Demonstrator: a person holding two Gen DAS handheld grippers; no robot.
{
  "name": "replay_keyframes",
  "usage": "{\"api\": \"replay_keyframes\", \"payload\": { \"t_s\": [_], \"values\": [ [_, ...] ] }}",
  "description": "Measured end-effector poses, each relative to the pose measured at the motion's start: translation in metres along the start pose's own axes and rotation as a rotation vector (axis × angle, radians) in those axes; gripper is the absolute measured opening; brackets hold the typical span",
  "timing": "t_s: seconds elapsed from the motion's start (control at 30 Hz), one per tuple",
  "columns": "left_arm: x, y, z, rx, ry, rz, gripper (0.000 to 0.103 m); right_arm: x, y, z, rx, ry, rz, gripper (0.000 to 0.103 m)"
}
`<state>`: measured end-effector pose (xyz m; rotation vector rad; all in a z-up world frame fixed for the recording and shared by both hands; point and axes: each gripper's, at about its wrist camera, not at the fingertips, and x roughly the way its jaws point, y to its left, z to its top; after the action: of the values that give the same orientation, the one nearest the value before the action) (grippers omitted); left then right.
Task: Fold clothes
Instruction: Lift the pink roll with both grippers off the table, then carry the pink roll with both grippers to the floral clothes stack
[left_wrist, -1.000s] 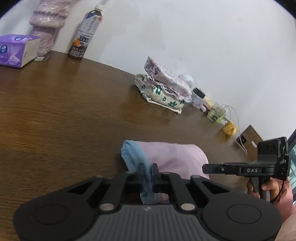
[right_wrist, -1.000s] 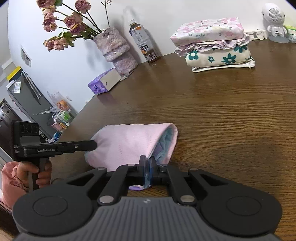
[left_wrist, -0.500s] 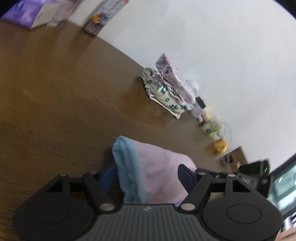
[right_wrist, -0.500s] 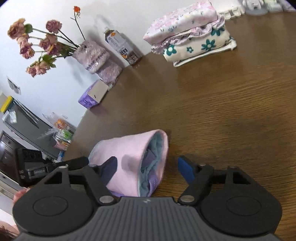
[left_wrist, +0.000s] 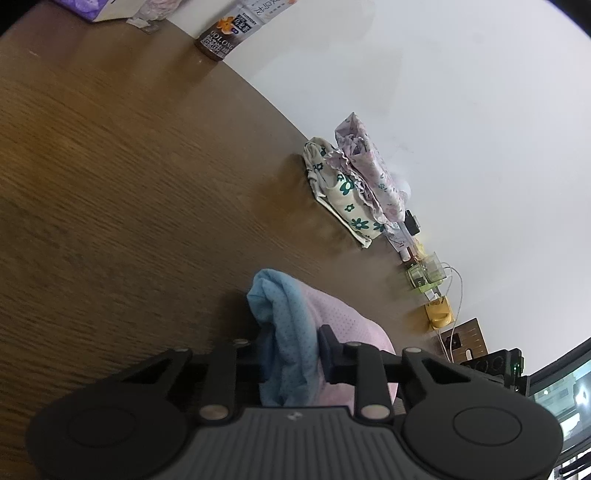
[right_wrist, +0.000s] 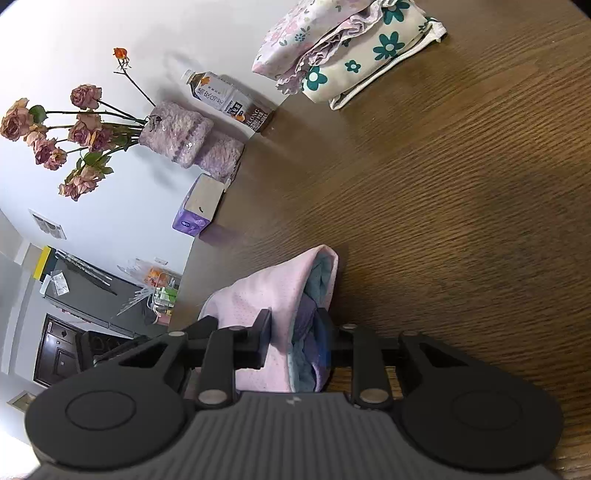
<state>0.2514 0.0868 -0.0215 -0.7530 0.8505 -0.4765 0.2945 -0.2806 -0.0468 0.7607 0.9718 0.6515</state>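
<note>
Left wrist view shows me the folded garment lying on the desk, long axis spanning both grippers, left gripper and right gripper each clamped on an opposite end.

Even, soft room light; faint shadows on table; slight motion blur; strong fisheye bending, dark vignette at corners.
</note>
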Motion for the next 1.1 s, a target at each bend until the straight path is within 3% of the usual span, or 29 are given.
{"api": "replay_keyframes", "payload": {
  "t_s": [0.23,0.43,0.83,0.97,1.1],
  "values": [
    [-0.003,-0.009,-0.001,0.067,-0.051,-0.02,0.009,0.002,-0.003,-0.002,-0.002,-0.02,0.026,0.01],
    [-0.014,-0.037,0.004,0.17,-0.166,-0.068,0.009,-0.017,0.029,0.0,-0.149,-0.104,0.041,0.009],
    [-0.044,-0.174,0.044,0.444,-0.364,-0.122,0.009,-0.099,0.11,0.028,-0.383,-0.365,0.051,0.009],
    [-0.034,-0.215,0.073,0.491,-0.371,-0.109,0.009,-0.129,0.135,0.056,-0.416,-0.451,0.034,0.009],
    [-0.011,-0.238,0.109,0.474,-0.37,-0.107,0.009,-0.149,0.148,0.097,-0.424,-0.49,0.01,0.009]
  ]
}}
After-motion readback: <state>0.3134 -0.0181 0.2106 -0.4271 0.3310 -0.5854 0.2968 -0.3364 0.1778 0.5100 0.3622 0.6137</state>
